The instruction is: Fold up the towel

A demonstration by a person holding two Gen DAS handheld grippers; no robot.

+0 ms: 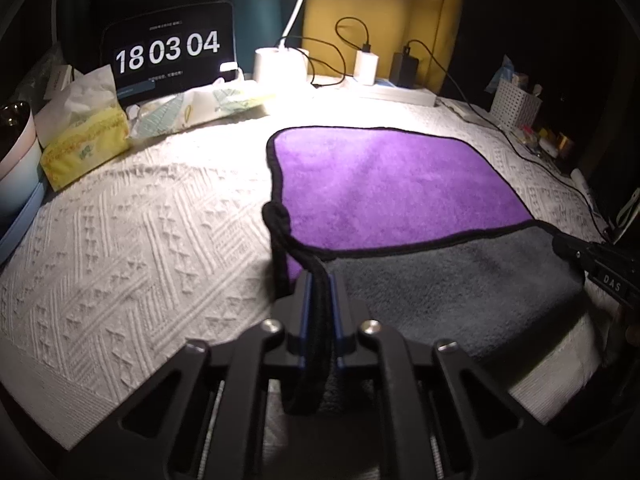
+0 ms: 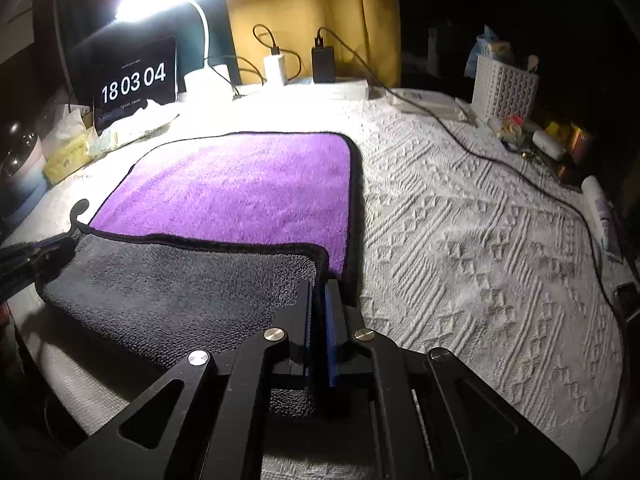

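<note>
- A white desk lamp (image 1: 298, 4) threw a hard glare over a table covered in a white embossed cloth (image 1: 140, 232).
- A yellow curtain (image 2: 312, 8) hung behind, the room beyond dark.
- A clock screen (image 1: 168, 52) read 18 03 04, beside a yellow tissue pack (image 1: 86, 144).
- A white lattice basket (image 2: 505, 88) stood far right.

The left claw (image 1: 318, 280) is clamped on the black hem at the near-left corner of the towel (image 1: 384, 184), whose near edge is turned over, grey side up, onto the purple face. The right claw (image 1: 568, 246) meets the near-right corner. Behind, a clock screen (image 1: 168, 54) reads 18 03 04.
</note>
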